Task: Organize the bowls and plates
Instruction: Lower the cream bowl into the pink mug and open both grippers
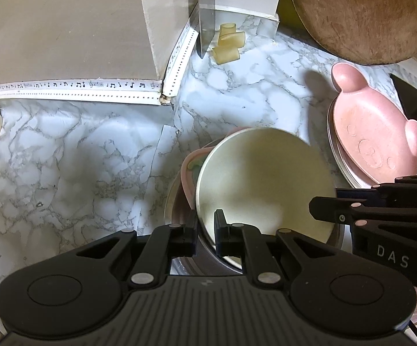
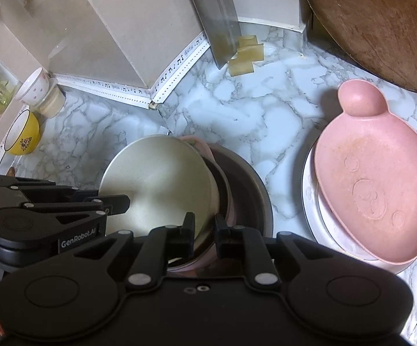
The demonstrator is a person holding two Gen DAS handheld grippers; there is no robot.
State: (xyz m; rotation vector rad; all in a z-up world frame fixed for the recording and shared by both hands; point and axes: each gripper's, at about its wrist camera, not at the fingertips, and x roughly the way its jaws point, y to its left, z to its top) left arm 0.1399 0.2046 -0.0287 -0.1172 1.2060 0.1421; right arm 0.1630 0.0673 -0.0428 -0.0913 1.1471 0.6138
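While both black two-finger grippers point steeply down at a marble-patterned countertop (image 1: 64,158), each is clamped on the rim of the same tilted cream round bowl (image 1: 263,178). The left gripper (image 1: 205,227) pinches its near-left rim, and the right gripper (image 2: 204,227) pinches the opposite side. Below the bowl sits a stack, mostly hidden: a pink dish (image 2: 199,144) and a dark metal bowl (image 2: 251,190) show only at their edges. Just to the right, apart from the stack, a pink bear-shaped plate (image 2: 373,196) rests on white plates (image 2: 312,201). Farther back, a cleaver blade (image 2: 220,23) leans at the wall beside pale yellow blocks (image 2: 244,54), hard to identify. A round wooden board (image 1: 364,14) is cut off at the upper right.
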